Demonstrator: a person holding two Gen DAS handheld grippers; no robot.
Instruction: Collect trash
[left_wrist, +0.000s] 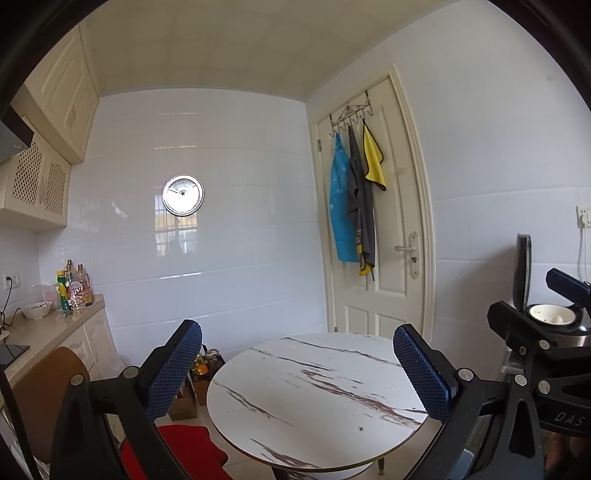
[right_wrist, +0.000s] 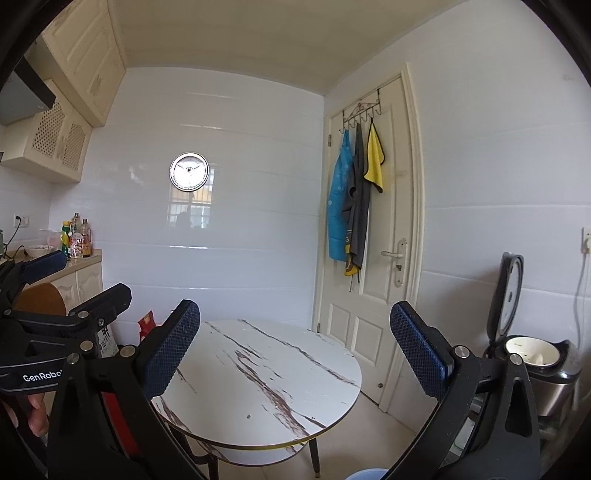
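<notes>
White marble-look round table (left_wrist: 314, 398) with brown streaks sits low in the middle of the left wrist view. One tiny dark speck (left_wrist: 361, 429) lies on the top, near the front edge at about 5 o'clock. It is too small to tell what it is. It shows in the right wrist view too, near the front rim.

The left gripper (left_wrist: 295, 373) is spread wide, and nothing is between its blue pads (left_wrist: 173, 369). It is up in the air above the table. The right gripper (right_wrist: 295, 354) is wide apart too and grips nothing. Its blue pads (right_wrist: 417, 354) are also over the table.

At 3 o'clock in the left view a rice cooker (left_wrist: 550, 317) stands with its lid up, and the white pot inside shows. At 9 o'clock a kitchen counter (left_wrist: 48, 328) carries bottles (left_wrist: 74, 288) and a white bowl (left_wrist: 36, 309). A red cushion (left_wrist: 177, 450) lies on a chair at 7 o'clock.

On the far wall at 11 o'clock hangs a round silver clock (left_wrist: 183, 195). At 1 o'clock a cream door (left_wrist: 373, 206) has a hook rack with a blue apron (left_wrist: 341, 206), a gray cloth (left_wrist: 362, 206) and a yellow towel (left_wrist: 373, 158).
</notes>
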